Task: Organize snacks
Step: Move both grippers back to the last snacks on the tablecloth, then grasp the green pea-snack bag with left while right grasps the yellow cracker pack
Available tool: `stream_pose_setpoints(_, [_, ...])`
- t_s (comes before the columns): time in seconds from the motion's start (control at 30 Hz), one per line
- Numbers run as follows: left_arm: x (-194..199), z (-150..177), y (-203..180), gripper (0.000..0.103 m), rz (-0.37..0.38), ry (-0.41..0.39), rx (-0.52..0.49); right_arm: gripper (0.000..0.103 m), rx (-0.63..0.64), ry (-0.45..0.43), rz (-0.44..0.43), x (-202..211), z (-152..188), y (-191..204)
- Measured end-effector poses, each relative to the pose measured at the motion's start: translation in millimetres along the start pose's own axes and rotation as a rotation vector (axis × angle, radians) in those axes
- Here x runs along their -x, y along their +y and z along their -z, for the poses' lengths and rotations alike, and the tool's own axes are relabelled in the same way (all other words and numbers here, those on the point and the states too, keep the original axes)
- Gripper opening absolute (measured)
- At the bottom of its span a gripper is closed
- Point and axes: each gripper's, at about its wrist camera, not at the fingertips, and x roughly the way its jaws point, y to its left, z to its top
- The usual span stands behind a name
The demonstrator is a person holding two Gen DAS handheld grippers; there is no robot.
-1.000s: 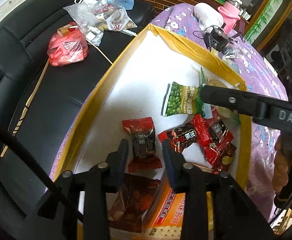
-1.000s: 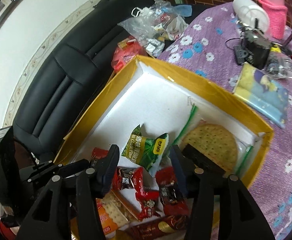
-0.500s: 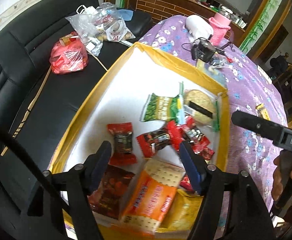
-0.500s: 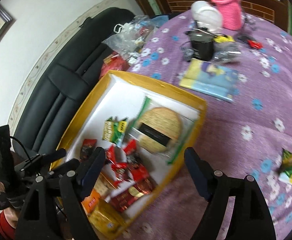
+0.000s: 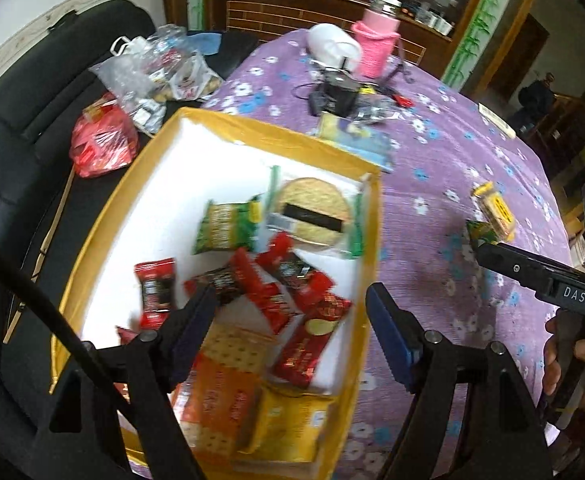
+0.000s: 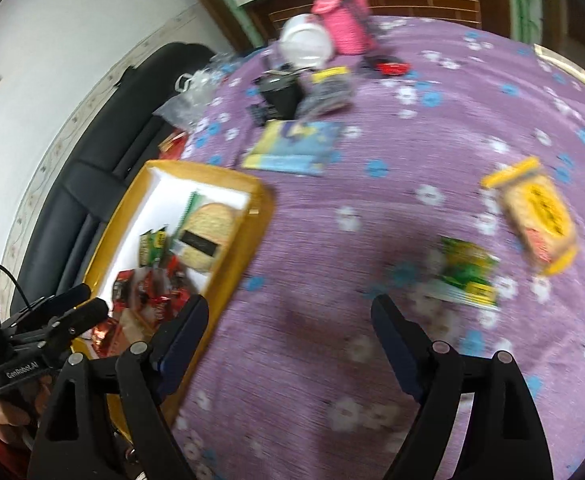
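Bare purple tablecloth [image 6: 312, 288] open beside yellow box [image 6: 252, 236], far-side clutter (pink cup [image 6: 340, 20], black device [image 6: 280, 92]) blocking

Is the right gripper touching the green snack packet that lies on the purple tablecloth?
Apart. The right wrist view shows the open right gripper with bare tablecloth between its fingertips and the green packet.
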Motion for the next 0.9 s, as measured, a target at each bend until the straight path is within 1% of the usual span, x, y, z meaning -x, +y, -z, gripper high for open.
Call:
stream_pose_setpoints(0.13, [-3.0, -3.3, -22.7, 0.081, 0.025, 0.010, -0.024, 0.087, -0.026, -0.013, 0.043, 16.3, 9.8, -28.1])
stream_pose_setpoints(0.27, [-8.4, -5.3, -45.3, 0.082, 0.056, 0.030, -0.044, 0.087, -0.050, -0.017, 0.087, 32.1, 19.4, -57.1])
stream_pose_setpoints(0.4, [-15.6, -7.1, -76.0, 0.082, 0.091, 0.054, -0.084, 0.087, -0.055, -0.019, 0.129, 43.3, 21.8, -79.3])
stream_pose_setpoints(0.67, [-36.5, -7.0, -137.1, 0.082, 0.138, 0.109, -0.172, 0.087, -0.041, -0.019, 0.201, 52.8, 9.1, -113.8])
stream_pose_setpoints(0.9, [-69.2, -22.7, -185.8, 0.082, 0.173, 0.130, -0.231, 0.087, -0.010, -0.008, 0.235, 43.1, -12.7, -136.3])
